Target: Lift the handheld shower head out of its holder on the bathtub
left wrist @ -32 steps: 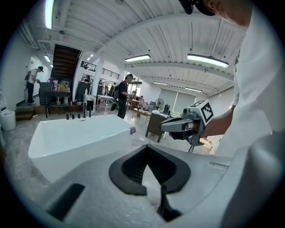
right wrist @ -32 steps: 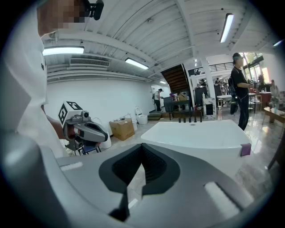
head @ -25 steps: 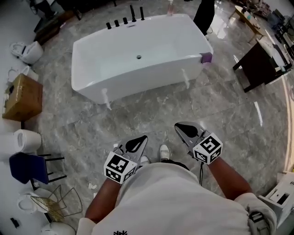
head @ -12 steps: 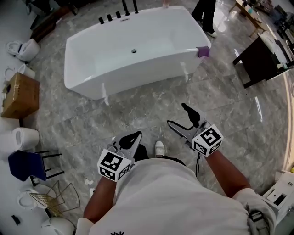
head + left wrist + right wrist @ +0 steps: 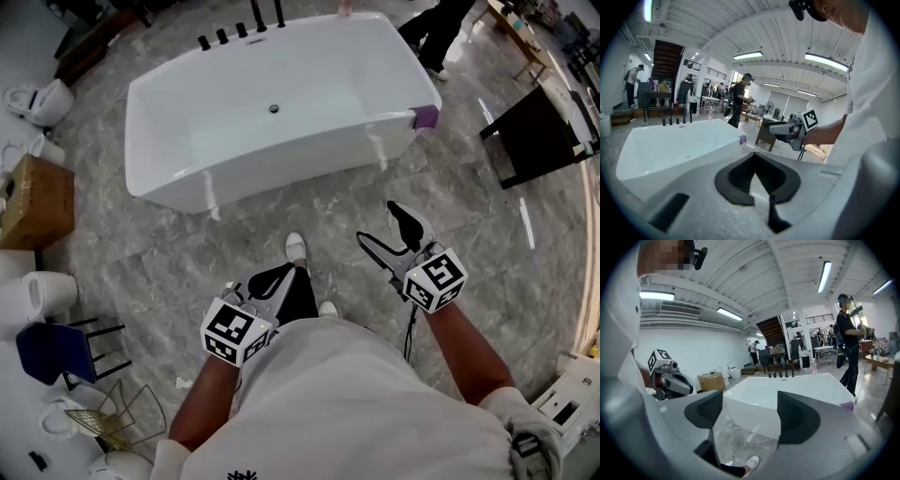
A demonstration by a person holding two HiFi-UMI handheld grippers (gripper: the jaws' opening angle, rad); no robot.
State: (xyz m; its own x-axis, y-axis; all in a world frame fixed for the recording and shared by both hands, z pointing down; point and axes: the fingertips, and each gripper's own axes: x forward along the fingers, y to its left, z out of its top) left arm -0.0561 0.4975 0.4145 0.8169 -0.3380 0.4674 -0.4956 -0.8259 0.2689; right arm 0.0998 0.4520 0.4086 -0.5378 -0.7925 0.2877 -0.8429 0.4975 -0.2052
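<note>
R gripper (image 5: 379, 225): jaws spread as wide as they go, have just been opening, nothing betw. them; its own view shows only floor (image 5: 309, 211) thru the gap. Sits right of centre in head view, aimed up-frame at the tub.

L gripper (image 5: 273, 279): jaws closed, pads meeting, empty. Lower centre-left, touching nothing.

Both well short of the bathtub (image 5: 234, 178), which fills the upper middle of the head view. Row of black fittings (image 5: 222, 36) stands on its far rim, top edge of frame. Shower head (image 5: 256, 15) is prob. one of the two taller posts at the row's right end; too small to say which. No hose visible.

Handling (judgement): looks like a slim rigid stick, prob. coated metal, so smooth and apt to slip in the pads. Modest weight, but a hose below would drag. Best hold: mid-shaft, pads square across it, pull straight up along the holder's axis. A skewed pull may bind it in the socket.
</note>
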